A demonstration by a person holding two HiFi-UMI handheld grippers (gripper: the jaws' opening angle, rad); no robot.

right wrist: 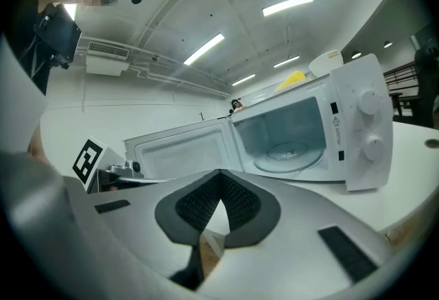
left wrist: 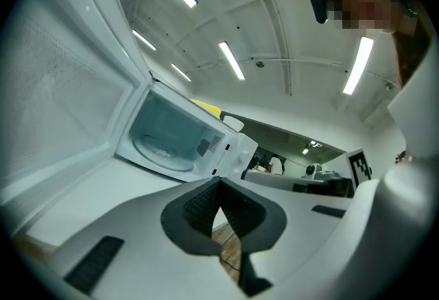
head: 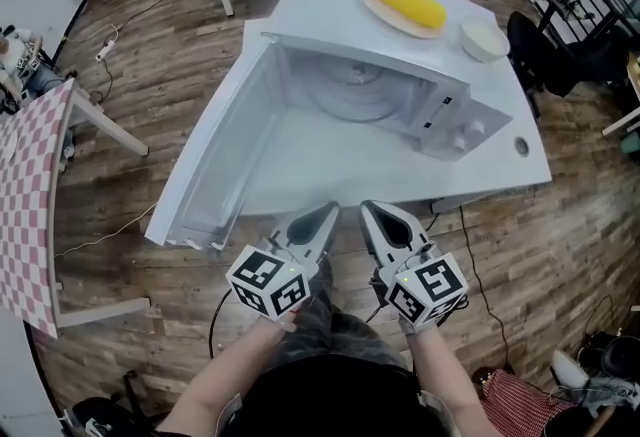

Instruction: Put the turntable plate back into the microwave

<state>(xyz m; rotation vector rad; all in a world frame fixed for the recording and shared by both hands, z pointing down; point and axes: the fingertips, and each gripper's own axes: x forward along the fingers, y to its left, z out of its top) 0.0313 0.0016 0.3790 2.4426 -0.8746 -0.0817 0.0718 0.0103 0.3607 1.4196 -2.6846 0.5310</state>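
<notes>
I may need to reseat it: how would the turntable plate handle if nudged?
The turntable plate looks like clear glass: probably stiff, slick, breakable. Round and lying flat inside the microwave, it would likely turn or slide rather than tip.

We stand in an evenly bright room lit by ceiling strip lights (left wrist: pixel 232 60), which glare white in both gripper views. Those views bend strongly and go dark at their round edges. Our head view is sharp, with pale sheen on the worktop (head: pixel 330 165) and soft shade inside the microwave (head: pixel 370 90).
</notes>
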